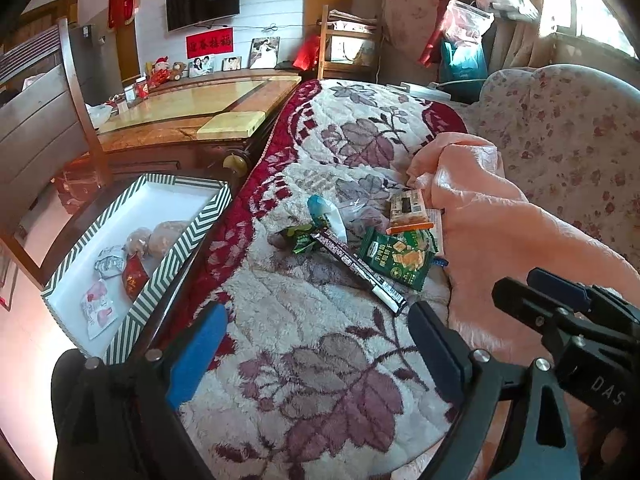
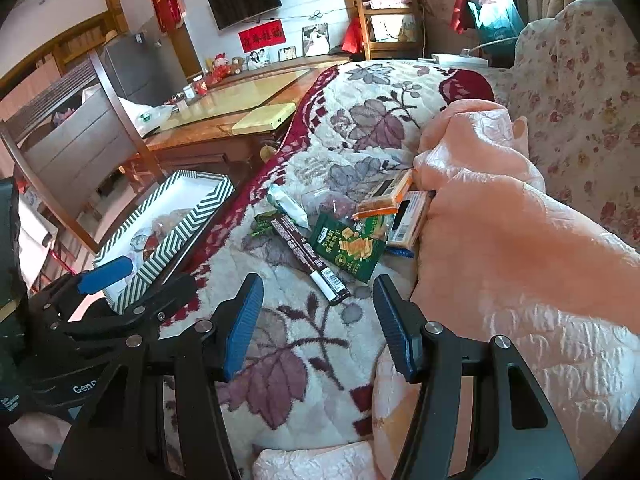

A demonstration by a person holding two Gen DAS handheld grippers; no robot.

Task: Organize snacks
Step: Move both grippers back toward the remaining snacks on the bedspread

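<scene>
left jaws: left gripper (image 1: 312, 344) wide open, empty
right jaws: right gripper (image 2: 316, 320) half open, empty
snacks: green cracker bag (image 2: 350, 246) and long dark bar (image 2: 306, 258) on floral blanket (image 1: 320, 380)

Wall television (image 1: 203, 5) above wooden table (image 1: 192, 108)

From my right wrist, the striped box (image 2: 188, 220) wall hides most of what lies inside it, and my left gripper (image 2: 120, 276) covers its near corner. My pink blanket (image 1: 500, 220) covers the ends of the orange packets (image 1: 408, 208). A clear bag (image 1: 360, 212) under them is too buried to identify.
</scene>
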